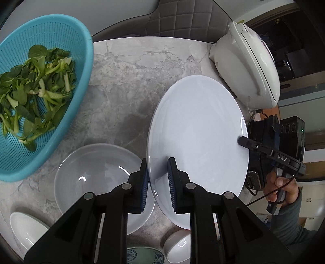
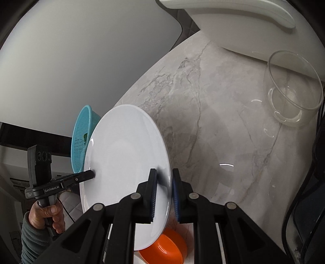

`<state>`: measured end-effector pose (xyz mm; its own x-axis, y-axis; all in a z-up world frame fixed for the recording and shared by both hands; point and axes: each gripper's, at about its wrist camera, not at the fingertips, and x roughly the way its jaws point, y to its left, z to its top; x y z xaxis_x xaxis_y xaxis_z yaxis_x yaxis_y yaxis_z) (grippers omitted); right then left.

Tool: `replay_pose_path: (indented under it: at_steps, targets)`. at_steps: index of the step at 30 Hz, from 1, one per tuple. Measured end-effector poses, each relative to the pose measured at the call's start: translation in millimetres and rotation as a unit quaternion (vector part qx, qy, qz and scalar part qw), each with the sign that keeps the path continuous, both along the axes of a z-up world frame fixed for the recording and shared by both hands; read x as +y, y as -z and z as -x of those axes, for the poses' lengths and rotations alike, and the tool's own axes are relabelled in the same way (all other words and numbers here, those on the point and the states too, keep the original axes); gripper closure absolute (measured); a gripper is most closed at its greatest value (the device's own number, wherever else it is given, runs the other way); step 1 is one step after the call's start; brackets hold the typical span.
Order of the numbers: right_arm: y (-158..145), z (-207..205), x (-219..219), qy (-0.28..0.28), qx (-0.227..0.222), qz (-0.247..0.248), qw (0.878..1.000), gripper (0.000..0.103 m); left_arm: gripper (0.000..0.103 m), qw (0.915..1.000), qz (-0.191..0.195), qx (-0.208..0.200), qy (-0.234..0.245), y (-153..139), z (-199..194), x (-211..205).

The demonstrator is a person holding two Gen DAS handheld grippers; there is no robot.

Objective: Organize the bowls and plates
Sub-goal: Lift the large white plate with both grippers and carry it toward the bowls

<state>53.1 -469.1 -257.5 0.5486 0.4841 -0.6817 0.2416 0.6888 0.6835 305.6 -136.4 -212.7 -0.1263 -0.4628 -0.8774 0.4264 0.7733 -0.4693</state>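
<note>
A large white plate (image 1: 199, 138) hangs tilted above the marble table (image 1: 126, 77), held by both grippers on opposite rims. My left gripper (image 1: 157, 182) is shut on its near rim. My right gripper (image 2: 164, 195) is shut on the other rim of the plate (image 2: 126, 162); it also shows in the left wrist view (image 1: 243, 141). My left gripper also shows in the right wrist view (image 2: 92, 174). A second white plate (image 1: 95, 174) lies on the table below left. A white bowl (image 1: 24, 229), another white bowl (image 1: 178, 247) and a patterned green dish (image 1: 146, 255) sit at the near edge.
A blue colander (image 1: 61, 61) with green leaves stands at the left. A white rice cooker (image 1: 247, 67) stands at the back right. A glass bowl (image 2: 292, 89) sits on the table and an orange bowl (image 2: 166, 249) lies under the plate. A padded chair (image 1: 182, 18) stands behind.
</note>
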Motion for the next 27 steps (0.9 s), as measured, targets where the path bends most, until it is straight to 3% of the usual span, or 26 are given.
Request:
replay_pose_path:
  at_steps: [20, 27]
  targets:
    - [-41.0, 65.9, 97.7, -0.084, -0.034, 0.016, 0.996, 0.087, 0.087, 0.9975, 0.013, -0.026, -0.064, -64.6, 142.0, 139.7]
    - [-45.2, 96.7, 144.5, -0.118, -0.033, 0.022, 0.992, 0.087, 0.087, 0.9954, 0.015, -0.029, -0.091, -66.8, 206.9, 193.3]
